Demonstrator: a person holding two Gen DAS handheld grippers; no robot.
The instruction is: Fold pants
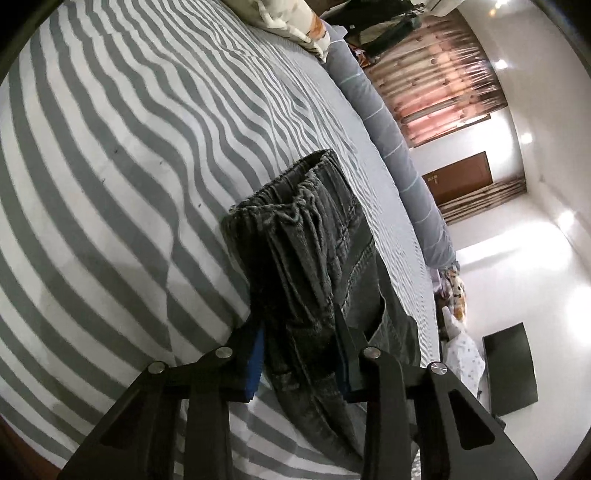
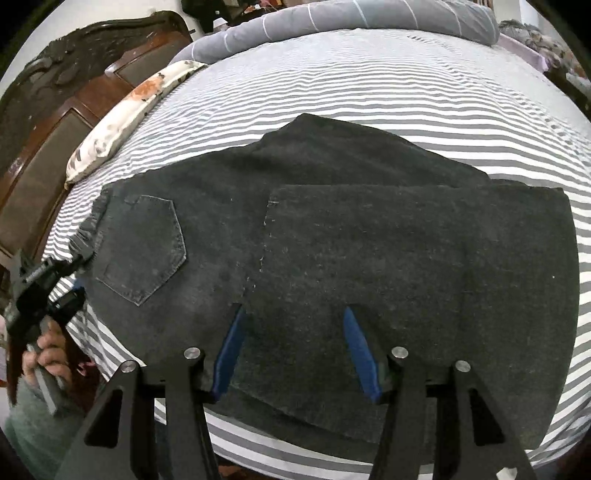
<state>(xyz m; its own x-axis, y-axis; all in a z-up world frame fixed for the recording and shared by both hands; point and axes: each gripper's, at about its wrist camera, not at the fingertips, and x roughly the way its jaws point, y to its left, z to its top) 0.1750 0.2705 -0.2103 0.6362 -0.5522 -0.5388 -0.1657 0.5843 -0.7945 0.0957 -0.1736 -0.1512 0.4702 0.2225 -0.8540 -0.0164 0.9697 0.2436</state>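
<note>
Dark grey jeans [image 2: 332, 236] lie on the striped bed, legs folded back over the seat, back pocket [image 2: 147, 247] at the left. My left gripper [image 1: 299, 332] is shut on the bunched elastic waistband [image 1: 295, 229] and lifts it a little off the sheet; it also shows in the right wrist view [image 2: 79, 260] at the jeans' left edge. My right gripper [image 2: 293, 325] is open, its blue pads [image 2: 356, 339] hovering just above the folded legs near the bed's front edge, holding nothing.
The grey-and-white striped sheet [image 2: 369, 85] covers the bed. A floral pillow [image 2: 122, 114] and a dark wooden headboard [image 2: 55, 122] are at the left. A long grey bolster [image 2: 332, 18] lies along the far edge. Beyond the bed are white floor tiles [image 1: 535, 277].
</note>
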